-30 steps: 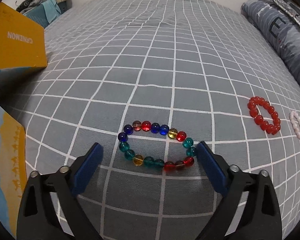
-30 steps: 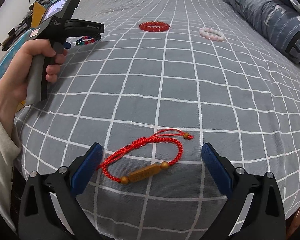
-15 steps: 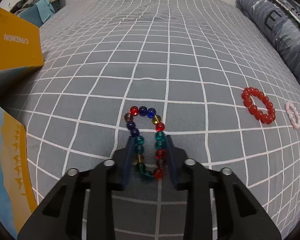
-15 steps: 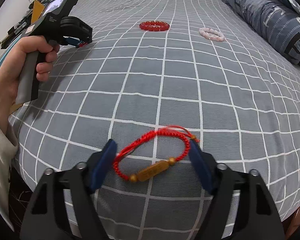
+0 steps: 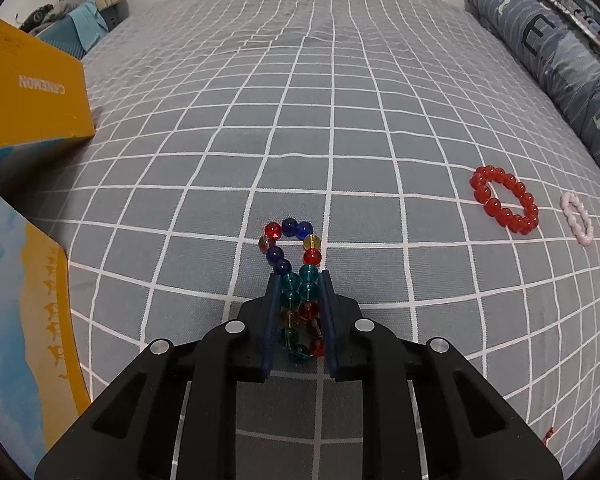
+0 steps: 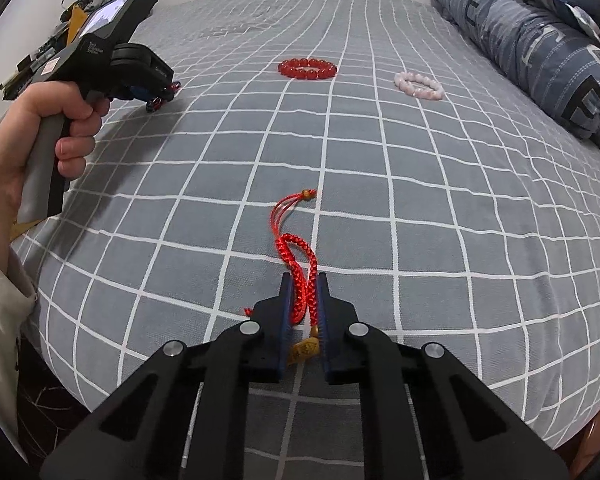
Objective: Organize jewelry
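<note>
A multicoloured glass-bead bracelet [image 5: 290,232] lies on the grey checked bedsheet [image 5: 300,120]. My left gripper [image 5: 298,276] is closing on it, its blue pads pressing the loop into a narrow strip whose far end sticks out ahead. In the right wrist view a hand [image 6: 60,132] holds that left gripper [image 6: 162,98] at the far left. My right gripper [image 6: 303,276] is shut on a red braided cord bracelet [image 6: 296,248]; its gold bar bead [image 6: 304,350] sits between the pads near their base. A red bead bracelet [image 5: 492,205] and a pink bead bracelet [image 5: 569,209] lie apart to the right.
A yellow box [image 5: 28,92] and a blue-and-yellow box [image 5: 20,300] border the bed's left side. A folded blue patterned duvet [image 6: 540,48] lies along the right. The red bead bracelet [image 6: 308,74] and pink bracelet [image 6: 418,92] rest far ahead of my right gripper.
Both grippers went from wide open to closed. The left squeezed the bead loop narrow; the right pinched the red cord bracelet, bunching it lengthwise between the pads.
</note>
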Demonstrator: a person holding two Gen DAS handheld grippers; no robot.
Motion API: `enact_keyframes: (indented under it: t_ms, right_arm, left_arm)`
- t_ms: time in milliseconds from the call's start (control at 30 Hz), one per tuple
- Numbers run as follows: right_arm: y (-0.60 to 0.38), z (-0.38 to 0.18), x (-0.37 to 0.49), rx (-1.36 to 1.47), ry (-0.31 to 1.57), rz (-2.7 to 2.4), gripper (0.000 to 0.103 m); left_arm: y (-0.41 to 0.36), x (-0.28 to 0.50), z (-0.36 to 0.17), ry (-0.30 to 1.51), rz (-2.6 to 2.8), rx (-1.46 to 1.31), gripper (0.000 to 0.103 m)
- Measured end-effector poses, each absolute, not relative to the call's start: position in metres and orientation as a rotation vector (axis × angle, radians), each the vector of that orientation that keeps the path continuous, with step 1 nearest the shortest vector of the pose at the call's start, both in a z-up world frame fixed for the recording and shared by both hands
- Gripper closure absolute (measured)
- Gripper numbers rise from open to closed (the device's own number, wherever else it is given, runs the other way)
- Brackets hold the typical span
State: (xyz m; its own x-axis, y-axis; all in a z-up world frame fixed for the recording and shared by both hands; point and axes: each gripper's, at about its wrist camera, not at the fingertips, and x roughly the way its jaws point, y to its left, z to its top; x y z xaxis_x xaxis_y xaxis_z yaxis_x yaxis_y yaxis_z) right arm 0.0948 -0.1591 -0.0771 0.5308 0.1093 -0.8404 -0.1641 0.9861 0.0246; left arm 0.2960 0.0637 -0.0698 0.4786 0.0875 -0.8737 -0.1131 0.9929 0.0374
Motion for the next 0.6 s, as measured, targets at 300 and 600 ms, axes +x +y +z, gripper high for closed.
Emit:
enact_keyframes:
  t_ms: [300,600]
  right_arm:
    - [-0.162,-0.070,0.092,-0.045,0.952,0.147,0.094]
    - [-0.164,-0.065,0.093,-0.030,0.921,0.126,0.094]
  left_arm:
    - [0.061,0.285,-0.057,1.038,0.107,-0.041,0.085]
    - [0.058,0.267,-0.035,0.988,0.088,-0.057,0.085]
